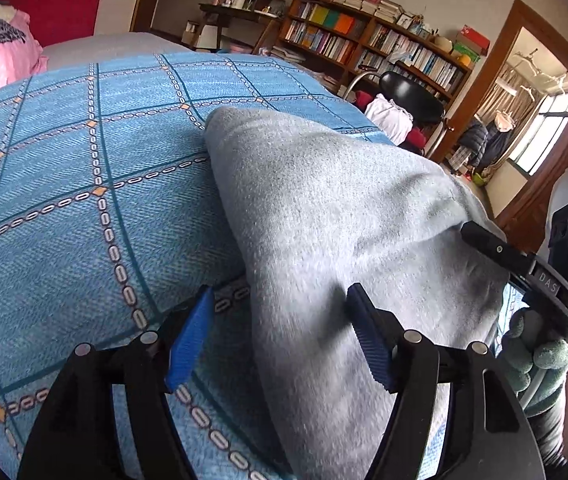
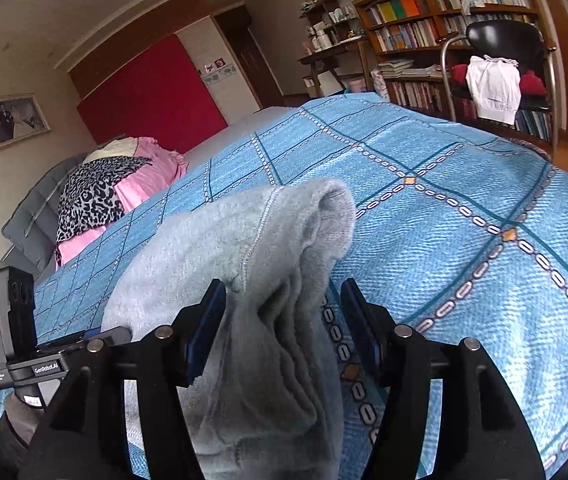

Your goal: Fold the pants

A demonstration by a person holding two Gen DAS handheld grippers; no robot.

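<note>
Nearest, left gripper (image 1: 280,336) released, jaws wide, grey pants (image 1: 323,220) lying between the pads without being pinched. Right gripper (image 2: 282,328) likewise released, bunched cloth loose between its pads. One pair of pants, resting doubled over on the blue checked bedspread (image 1: 64,180). Probably just laid down after a fold; next likely calls for regripping an end and folding again, or smoothing. Two grippers, one bedspread. Farther off, one black chair (image 2: 499,40) and bookshelves (image 1: 363,40).

I lose the lower end of the soft grey fleece pants (image 2: 252,344) past the frame's bottom edge, and they hide my blue chain-patterned bedspread (image 2: 463,240) beneath; book titles are unreadably small.
</note>
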